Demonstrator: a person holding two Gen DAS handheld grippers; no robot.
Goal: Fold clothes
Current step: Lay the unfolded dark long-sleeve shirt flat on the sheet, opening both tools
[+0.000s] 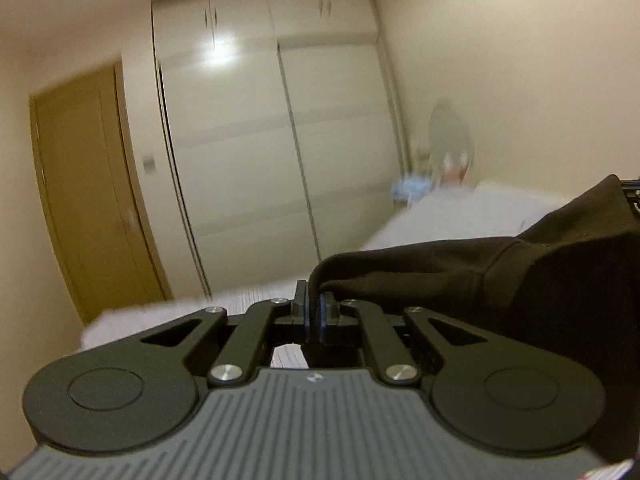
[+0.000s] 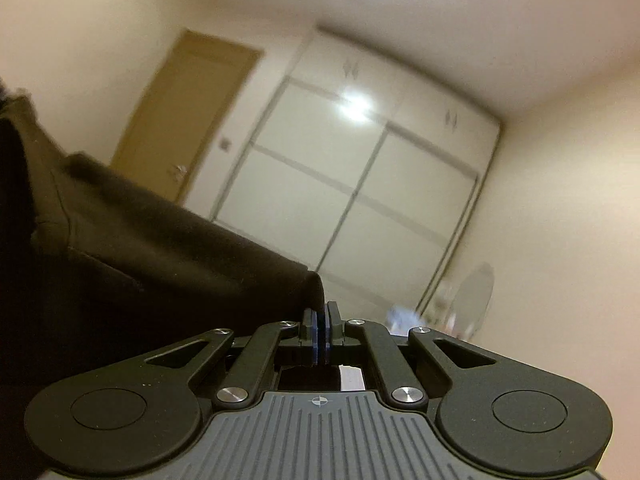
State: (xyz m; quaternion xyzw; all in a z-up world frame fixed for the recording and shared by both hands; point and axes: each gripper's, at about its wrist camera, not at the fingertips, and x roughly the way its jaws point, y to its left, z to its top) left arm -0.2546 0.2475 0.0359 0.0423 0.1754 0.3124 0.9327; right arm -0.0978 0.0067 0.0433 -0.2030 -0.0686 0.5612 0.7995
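Note:
A dark brown garment [image 1: 500, 280] hangs stretched in the air between my two grippers. In the left wrist view its rolled edge runs in from the right and passes between the pads of my left gripper [image 1: 314, 304], which is shut on it. In the right wrist view the same garment [image 2: 140, 248] comes in from the left, and its corner is pinched at the tips of my right gripper [image 2: 321, 316], also shut. Both grippers point nearly level, well above the bed. The lower part of the garment is hidden behind the gripper bodies.
A bed with a white striped cover [image 1: 460, 216] lies below and ahead. A white sliding-door wardrobe [image 1: 240, 140] fills the far wall, with a wooden door [image 1: 88, 184] to its left. A standing fan [image 1: 450, 140] and a blue bundle [image 1: 412, 186] sit in the far right corner.

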